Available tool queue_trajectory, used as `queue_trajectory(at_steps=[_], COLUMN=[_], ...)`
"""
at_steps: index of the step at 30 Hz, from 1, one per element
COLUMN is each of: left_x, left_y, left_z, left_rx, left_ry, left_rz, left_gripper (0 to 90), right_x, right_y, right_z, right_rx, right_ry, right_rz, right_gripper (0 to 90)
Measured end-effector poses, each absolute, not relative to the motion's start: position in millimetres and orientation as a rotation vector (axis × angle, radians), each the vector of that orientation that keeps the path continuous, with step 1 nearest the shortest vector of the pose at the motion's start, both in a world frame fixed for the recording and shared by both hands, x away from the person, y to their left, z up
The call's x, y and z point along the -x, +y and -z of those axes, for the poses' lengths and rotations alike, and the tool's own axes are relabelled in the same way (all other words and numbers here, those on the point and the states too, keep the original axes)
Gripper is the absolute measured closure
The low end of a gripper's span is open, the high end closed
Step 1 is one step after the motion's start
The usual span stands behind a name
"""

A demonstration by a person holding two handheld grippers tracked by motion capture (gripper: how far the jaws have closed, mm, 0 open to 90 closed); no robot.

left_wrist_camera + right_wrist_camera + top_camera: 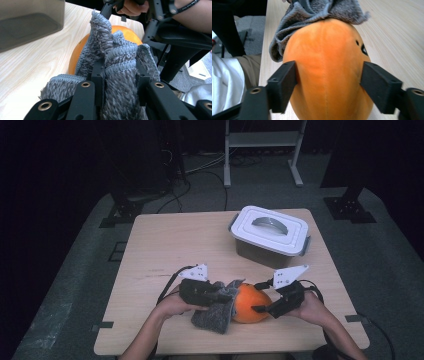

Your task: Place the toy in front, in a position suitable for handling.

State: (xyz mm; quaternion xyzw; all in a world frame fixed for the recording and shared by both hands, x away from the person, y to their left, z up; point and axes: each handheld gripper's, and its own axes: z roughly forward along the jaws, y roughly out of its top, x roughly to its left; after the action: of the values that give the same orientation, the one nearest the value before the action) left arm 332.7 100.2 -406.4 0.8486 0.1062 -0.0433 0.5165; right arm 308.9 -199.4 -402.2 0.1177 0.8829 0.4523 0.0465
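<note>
Cloth (pixel 214 312) of grey fleece was pinched between the 2 jaws of the left gripper (pixel 220 295), which lay at the left of the near part of the table (pixel 165 245) in the high view. In the left gripper view the jaws were pressed onto a folded bunch of this cloth (pixel 120 75), and the loose end of it was draped over the orange pumpkin (pixel 125 33) behind. The left hand (pixel 172 305) held the gripper body low over the wood.

Just right of the cloth sat the pumpkin (pixel 251 304), on the table near the front edge and touching the cloth. The right gripper (pixel 260 297) was at its right side. In the right gripper view the 2 black jaws stood wide, 1 on each side of the pumpkin (pixel 327 75); the left one was against the skin, the right one seemed a little apart, so I cannot tell whether they pressed.

Farther back on the right stood a grey box (pixel 270 236) with a white lid, well apart from both grippers.
</note>
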Motion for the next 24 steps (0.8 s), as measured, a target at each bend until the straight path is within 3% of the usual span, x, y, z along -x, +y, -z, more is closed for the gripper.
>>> queue_trajectory(at_steps=[4, 9, 10, 11, 12, 13, 14, 16, 24], left_x=[-332.1, -331.4, -330.9, -330.9, -331.4, -331.4, -331.6, -331.0, -326.9], left_y=[97.7, 96.3, 96.2, 96.2, 97.8, 97.8, 101.3, 105.0, 116.9], left_z=[405.2, 405.5, 406.3, 406.3, 407.4, 407.4, 407.2, 404.7, 366.7], left_rx=[-2.046, -2.053, -2.059, -2.059, -2.058, -2.058, -2.058, -2.052, -2.015], left_ry=[0.256, 0.253, 0.246, 0.246, 0.254, 0.254, 0.26, 0.265, 0.213], left_rz=[0.101, 0.106, 0.103, 0.103, 0.105, 0.105, 0.106, 0.1, 0.037], left_gripper=[69.0, 69.3, 69.5, 69.6, 69.8, 69.9, 70.1, 70.7, 71.1], right_x=[-302.8, -304.6, -306.4, -306.4, -307.3, -307.3, -306.4, -309.4, -321.0], right_y=[-194.3, -191.0, -188.9, -188.9, -187.0, -187.0, -186.3, -187.7, -182.5], right_z=[405.7, 410.4, 413.8, 413.8, 416.6, 416.6, 417.1, 416.4, 412.1], right_rx=[-0.36, -0.38, -0.366, -0.366, -0.354, -0.354, -0.307, -0.304, -0.284], right_ry=[2.662, 2.656, 2.663, 2.663, 2.653, 2.653, 2.634, 2.628, 2.562], right_rz=[-1.361, -1.373, -1.374, -1.374, -1.366, -1.366, -1.377, -1.427, -1.708], right_gripper=[20.7, 23.1, 32.9, 32.9, 47.0, 47.0, 57.0, 61.1, 62.5])
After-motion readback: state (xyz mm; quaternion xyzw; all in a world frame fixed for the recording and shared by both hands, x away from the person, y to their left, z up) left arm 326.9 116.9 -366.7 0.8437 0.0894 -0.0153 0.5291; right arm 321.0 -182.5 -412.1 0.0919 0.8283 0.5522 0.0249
